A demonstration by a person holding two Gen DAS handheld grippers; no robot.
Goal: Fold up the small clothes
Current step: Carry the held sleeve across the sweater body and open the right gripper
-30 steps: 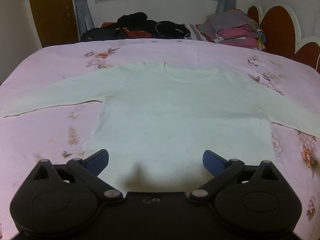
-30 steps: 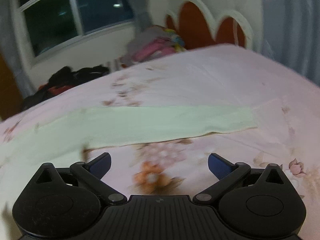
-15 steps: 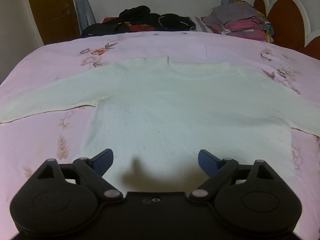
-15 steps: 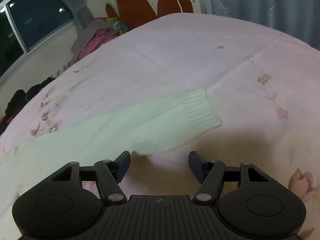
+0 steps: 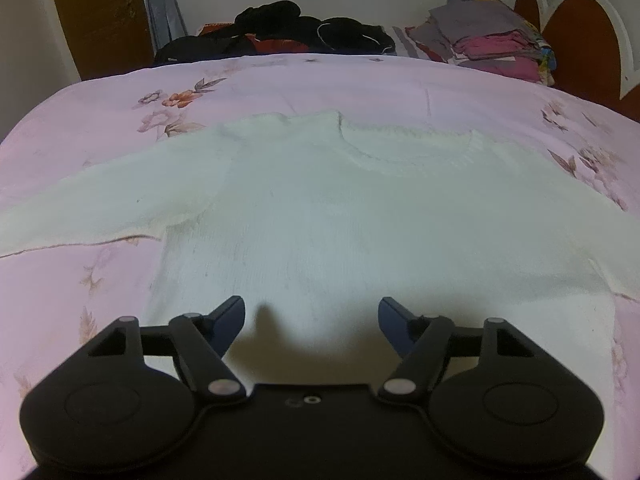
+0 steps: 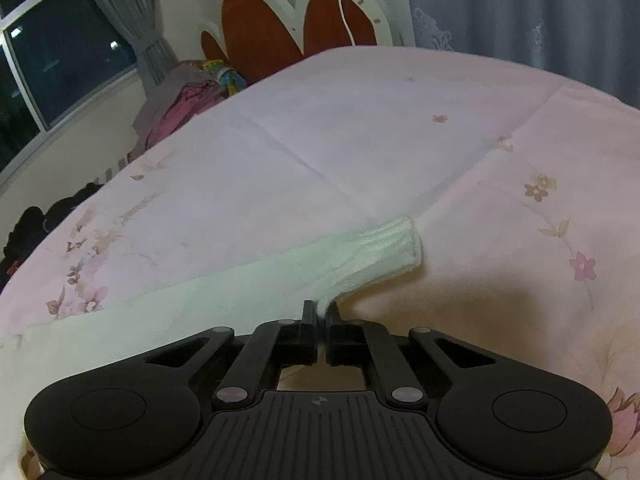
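Note:
A white knitted sweater (image 5: 340, 220) lies flat on the pink floral bed cover, neckline far from me, sleeves spread to both sides. My left gripper (image 5: 312, 312) hovers low over the sweater's lower body; its jaws are closing, and the blue pads stand apart above the fabric, not pressing it. In the right wrist view the sweater's sleeve (image 6: 280, 276) runs from lower left to its ribbed cuff (image 6: 394, 246). My right gripper (image 6: 321, 314) is shut on the sleeve's near edge a little short of the cuff, and the knit bunches up at the fingertips.
Dark clothes (image 5: 280, 28) are heaped at the far edge of the bed. A folded stack (image 5: 492, 44) of grey, pink and maroon garments sits by the red-and-white headboard (image 6: 288, 32). A wooden door (image 5: 100, 16) stands far left, a window (image 6: 60, 60) and curtains behind.
The left gripper moved in closer and lower over the sweater body, its jaws narrowing. The right gripper swept along the sleeve toward the cuff, then its jaws shut on the sleeve edge.

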